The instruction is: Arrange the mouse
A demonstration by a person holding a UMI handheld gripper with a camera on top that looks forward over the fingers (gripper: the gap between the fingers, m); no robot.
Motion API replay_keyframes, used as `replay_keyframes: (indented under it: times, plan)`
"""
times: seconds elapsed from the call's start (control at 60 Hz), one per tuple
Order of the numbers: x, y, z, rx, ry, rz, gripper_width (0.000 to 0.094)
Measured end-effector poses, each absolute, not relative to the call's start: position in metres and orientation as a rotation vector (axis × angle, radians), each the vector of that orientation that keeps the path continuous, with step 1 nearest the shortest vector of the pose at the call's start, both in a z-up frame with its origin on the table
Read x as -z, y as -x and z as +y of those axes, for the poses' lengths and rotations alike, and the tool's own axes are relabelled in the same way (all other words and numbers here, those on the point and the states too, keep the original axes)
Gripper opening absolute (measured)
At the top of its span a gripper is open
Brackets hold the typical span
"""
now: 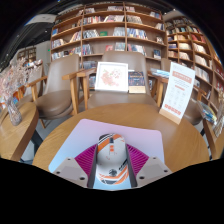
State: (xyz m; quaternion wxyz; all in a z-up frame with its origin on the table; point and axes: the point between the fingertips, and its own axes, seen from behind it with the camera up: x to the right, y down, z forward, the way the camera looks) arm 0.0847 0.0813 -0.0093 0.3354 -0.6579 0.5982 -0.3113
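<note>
- Here's the gripper [113,170], low over a round wooden table [170,135], fingers reaching forward from the near side.
- Between those fingers sits the mouse [113,158], white and grey on top with an orange-red band along its near flank.
- The magenta pads [88,160] flank the mouse left and right, close against its sides; whether they truly press on it or leave a sliver of gap can't be told from here.
- Under the mouse lies a pale lavender mouse mat [92,130], a rectangle set at a slant on the tabletop, stretching out beyond the fingertips.
- Far side of the table, a wooden chair [112,85] faces in, and a white sign with a red picture [111,75] leans on its seat.
- To the right, at the table's far right edge, an upright white and orange placard [177,90] stands tilted.
- Off to the left, another wooden table [14,128] with a chair [55,100] just beyond it.
- Across the far wall, tall wooden bookshelves [115,30] packed with books, curving round to the right.
</note>
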Motion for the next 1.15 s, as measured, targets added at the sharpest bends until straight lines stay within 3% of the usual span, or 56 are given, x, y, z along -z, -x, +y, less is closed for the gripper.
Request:
replay_keyframes:
  times: [0.083,0.167,0.183,0.217,0.467,0.567,0.883,1.15]
  plan:
    - [0.008,-0.08,0.082,0.813,1.743,1.558,0.0557]
    - [-0.007,-0.072,0.079,0.814,1.726,1.57,0.0854]
    - [-0.012,-0.069,0.08,0.812,1.721,1.566,0.0869]
    - [-0.022,-0.062,0.079,0.813,1.716,1.563,0.0832]
    - [-0.122,0.063,0.061,0.876,1.657,1.526,0.0858]
    - [-0.144,0.122,0.053,0.875,1.646,1.499,0.0856]
    - [-0.156,0.248,0.007,0.941,1.613,1.516,0.0856]
    - [-0.147,0.279,-0.015,0.995,1.606,1.532,0.0858]
